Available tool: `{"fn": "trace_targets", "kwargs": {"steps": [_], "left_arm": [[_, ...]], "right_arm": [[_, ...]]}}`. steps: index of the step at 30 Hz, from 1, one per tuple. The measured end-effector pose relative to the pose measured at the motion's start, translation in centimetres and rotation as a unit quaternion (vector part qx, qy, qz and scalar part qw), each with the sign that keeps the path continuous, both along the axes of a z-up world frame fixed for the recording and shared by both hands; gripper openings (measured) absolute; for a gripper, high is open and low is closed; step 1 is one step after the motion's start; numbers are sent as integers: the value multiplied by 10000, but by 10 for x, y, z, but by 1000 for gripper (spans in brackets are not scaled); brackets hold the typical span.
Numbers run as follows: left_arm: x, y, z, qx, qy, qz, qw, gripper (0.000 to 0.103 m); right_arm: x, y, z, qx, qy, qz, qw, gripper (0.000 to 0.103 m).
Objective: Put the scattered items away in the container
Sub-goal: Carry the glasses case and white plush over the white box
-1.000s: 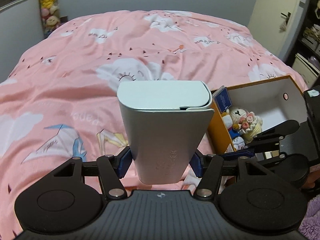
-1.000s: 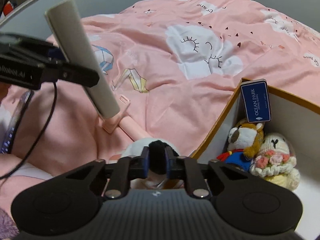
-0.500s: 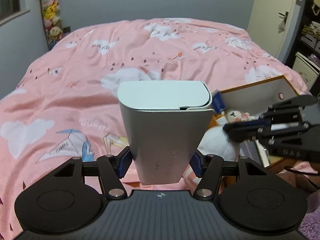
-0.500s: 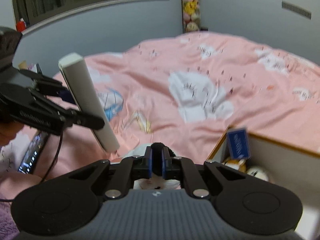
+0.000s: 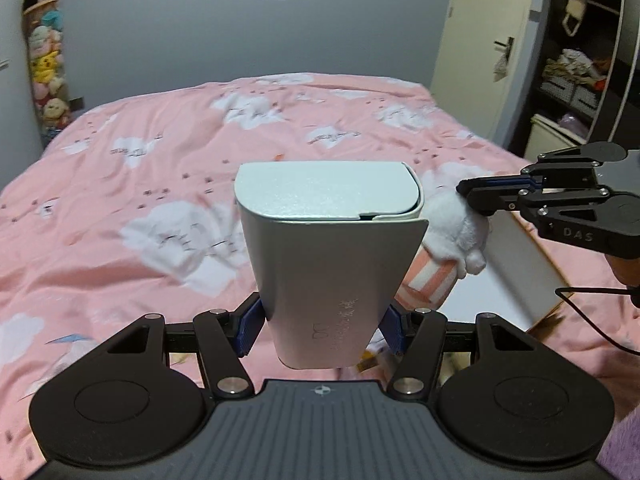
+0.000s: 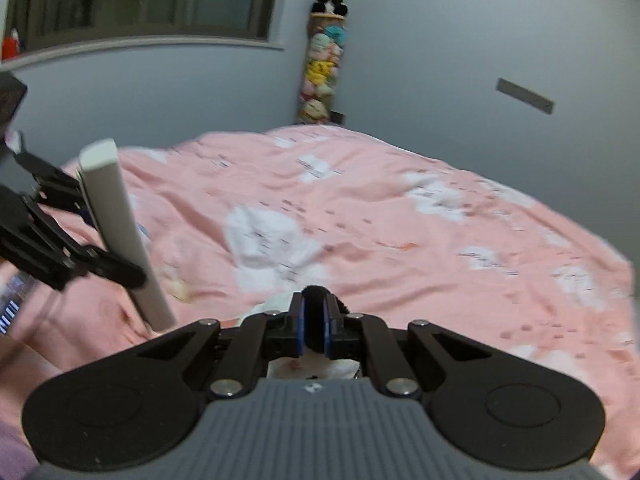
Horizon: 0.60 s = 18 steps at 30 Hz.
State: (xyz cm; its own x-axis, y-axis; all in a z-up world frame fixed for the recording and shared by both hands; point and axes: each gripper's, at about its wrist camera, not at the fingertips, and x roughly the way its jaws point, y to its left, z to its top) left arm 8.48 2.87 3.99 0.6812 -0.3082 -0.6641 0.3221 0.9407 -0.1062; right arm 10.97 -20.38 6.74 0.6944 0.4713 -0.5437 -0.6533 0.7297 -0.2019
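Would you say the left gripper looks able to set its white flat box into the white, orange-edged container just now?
Probably not straight away: the right gripper, holding a white plush toy, hangs over the container beside the white box.

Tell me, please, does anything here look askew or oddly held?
Mildly. The plush toy dangles from the right tongs, pinched only by a small black part at its top, so it hangs loose above the box. The white case in the left tongs sits straight.
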Motion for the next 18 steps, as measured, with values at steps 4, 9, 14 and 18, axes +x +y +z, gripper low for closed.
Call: {"fn": "trace_targets", "kwargs": {"steps": [4, 9, 14, 18], "left_arm": [[14, -21, -5, -87, 72, -227, 9997, 70], [29, -40, -16, -235, 237, -395, 9987, 70], [40, -53, -26, -262, 386, -532, 9975, 70], [46, -60, -32, -231, 480, -566, 9970, 70]], "right_arm": [[9, -16, -8, -616, -58, -97, 9980, 9], [15, -24, -32, -1548, -68, 90, 9879, 9], [22, -32, -59, -2377, -15, 351, 9707, 9], [28, -30, -80, -2899, 5, 660, 9548, 9]]}}
